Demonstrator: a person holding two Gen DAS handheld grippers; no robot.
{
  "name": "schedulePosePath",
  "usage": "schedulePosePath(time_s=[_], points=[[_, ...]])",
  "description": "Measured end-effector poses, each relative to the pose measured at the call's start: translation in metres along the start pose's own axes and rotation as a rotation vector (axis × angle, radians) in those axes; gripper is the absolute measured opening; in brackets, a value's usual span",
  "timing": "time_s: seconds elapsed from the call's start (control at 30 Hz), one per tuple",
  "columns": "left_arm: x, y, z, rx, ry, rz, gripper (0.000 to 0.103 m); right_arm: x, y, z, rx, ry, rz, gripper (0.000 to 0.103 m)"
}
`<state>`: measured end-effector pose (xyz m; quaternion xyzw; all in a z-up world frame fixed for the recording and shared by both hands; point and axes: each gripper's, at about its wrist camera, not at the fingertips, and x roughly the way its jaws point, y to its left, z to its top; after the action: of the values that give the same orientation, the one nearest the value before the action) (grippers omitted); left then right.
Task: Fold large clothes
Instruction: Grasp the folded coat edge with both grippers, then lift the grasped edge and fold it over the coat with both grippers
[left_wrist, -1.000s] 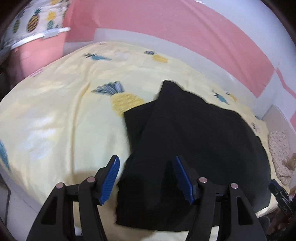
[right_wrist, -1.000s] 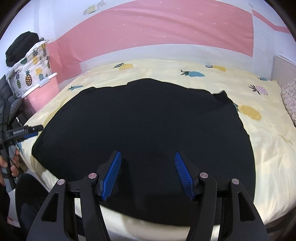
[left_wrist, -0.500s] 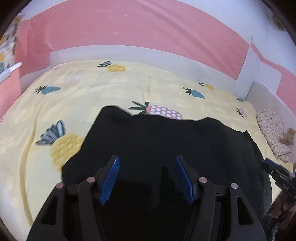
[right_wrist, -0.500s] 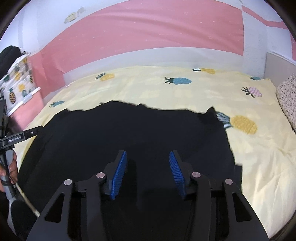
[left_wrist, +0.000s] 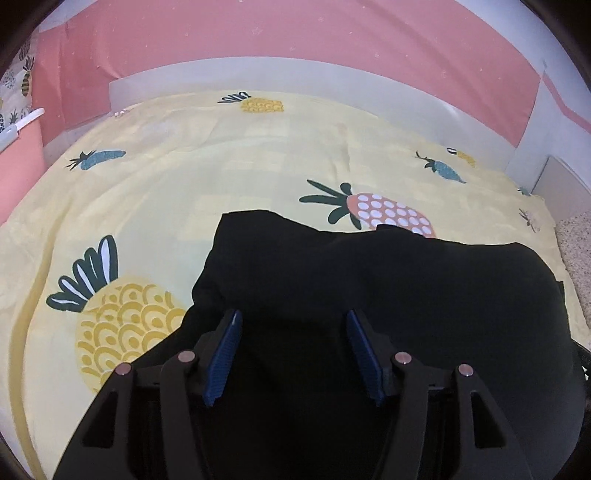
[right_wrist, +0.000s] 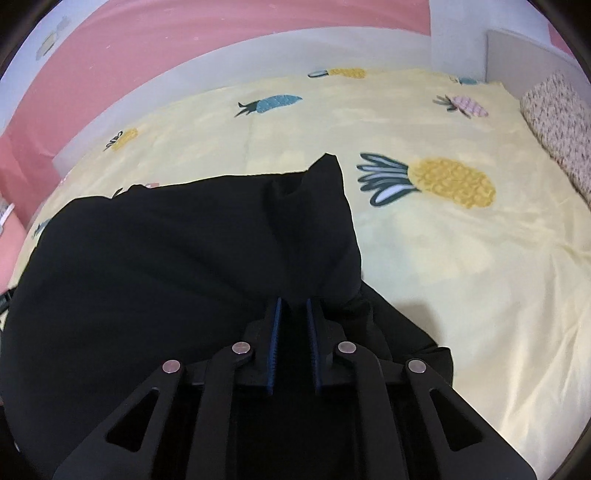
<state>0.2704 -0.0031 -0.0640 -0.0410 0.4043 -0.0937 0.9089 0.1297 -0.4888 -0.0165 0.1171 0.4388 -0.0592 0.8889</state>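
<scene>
A large black garment (left_wrist: 369, 295) lies spread on the yellow pineapple bedsheet (left_wrist: 221, 166). My left gripper (left_wrist: 293, 325) is open, low over the garment's left part, with black cloth between and under its blue pads. In the right wrist view the garment (right_wrist: 166, 258) fills the left and centre. My right gripper (right_wrist: 293, 310) has its blue pads nearly together, pinching a raised fold of the black cloth near the garment's right edge. The cloth bunches up around the fingertips.
The bedsheet (right_wrist: 461, 258) stretches right of the garment. A pink and white wall (left_wrist: 295, 48) runs behind the bed. A patterned pillow (right_wrist: 557, 122) lies at the far right. A speckled cushion (left_wrist: 576, 251) sits at the right edge.
My right gripper has closed from wide open onto the cloth at the garment's right edge. Both grippers moved forward and lower over the garment; the left stays open.
</scene>
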Motion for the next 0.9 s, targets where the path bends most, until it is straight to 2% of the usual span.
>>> schedulePosePath(time_s=[0.1,0.17,0.23,0.3,0.33,0.37,0.47,0.53,0.6,0.67,0.8,0.9], points=[[-0.002,0.001,0.003,-0.002,0.016,0.001,0.061,-0.005,-0.007,0.007,0.03,0.008,0.036,0.011],[-0.011,0.002,0.009,0.002,0.016,0.015,0.061,-0.024,-0.012,0.008,0.049,-0.01,0.05,0.012],[-0.035,0.008,0.008,-0.012,-0.026,0.005,0.061,-0.047,-0.016,0.004,0.057,-0.059,0.054,0.017],[-0.055,0.019,0.003,-0.028,-0.053,-0.015,0.061,-0.071,-0.023,-0.008,0.06,-0.084,0.099,0.033],[-0.063,0.027,0.0,-0.029,-0.062,-0.011,0.062,-0.079,-0.03,-0.016,0.068,-0.078,0.127,0.053],[-0.07,0.038,-0.006,-0.028,-0.069,0.005,0.062,-0.082,-0.035,-0.022,0.076,-0.067,0.14,0.066],[-0.073,0.067,-0.023,-0.075,-0.016,0.024,0.065,-0.082,-0.055,-0.046,0.11,-0.013,0.187,0.069],[-0.068,0.09,-0.039,-0.15,0.033,-0.041,0.078,-0.08,-0.067,-0.058,0.148,-0.005,0.229,0.077],[-0.065,0.105,-0.048,-0.211,0.061,-0.096,0.084,-0.072,-0.078,-0.063,0.212,0.021,0.294,0.078],[-0.06,0.115,-0.053,-0.267,0.09,-0.162,0.085,-0.064,-0.088,-0.067,0.29,0.052,0.361,0.08],[-0.047,0.117,-0.053,-0.29,0.136,-0.227,0.091,-0.054,-0.09,-0.068,0.306,0.067,0.408,0.084],[-0.022,0.12,-0.053,-0.326,0.217,-0.329,0.096,-0.049,-0.092,-0.065,0.317,0.086,0.464,0.084]])
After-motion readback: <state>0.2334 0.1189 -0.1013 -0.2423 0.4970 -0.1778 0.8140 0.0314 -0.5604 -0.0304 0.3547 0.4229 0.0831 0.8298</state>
